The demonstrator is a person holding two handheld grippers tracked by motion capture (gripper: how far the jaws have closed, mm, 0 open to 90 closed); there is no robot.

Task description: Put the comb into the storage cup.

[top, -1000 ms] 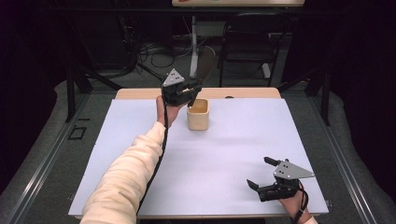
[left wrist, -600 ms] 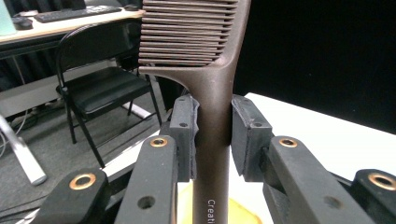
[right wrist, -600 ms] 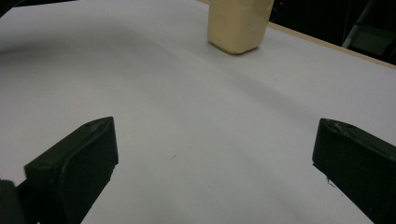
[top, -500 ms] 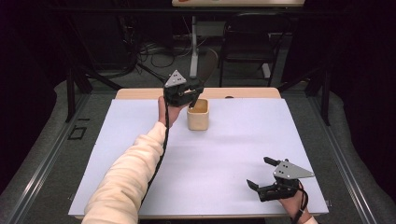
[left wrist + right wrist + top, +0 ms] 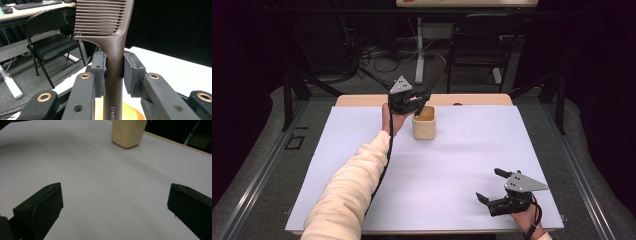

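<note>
My left gripper [image 5: 416, 103] is held over the far middle of the table, right above a beige cup [image 5: 424, 123]. It is shut on the handle of a brown comb [image 5: 432, 72], which stands tilted up and away with its teeth at the top. In the left gripper view the pads [image 5: 132, 71] clamp the comb's handle [image 5: 113, 52] from both sides, and the cup's yellowish inside [image 5: 131, 113] lies just below. My right gripper [image 5: 488, 183] rests low at the front right, open and with nothing in it. In its own view, the right gripper [image 5: 115, 205] faces the cup [image 5: 127, 132] across bare table.
A white sheet [image 5: 462, 165] covers the table, with a wooden edge [image 5: 472, 99] at the back. Beyond the table stand a black folding chair [image 5: 482, 45] and a metal post [image 5: 419, 50] among floor cables. The person's cream sleeve [image 5: 347, 195] crosses the front left.
</note>
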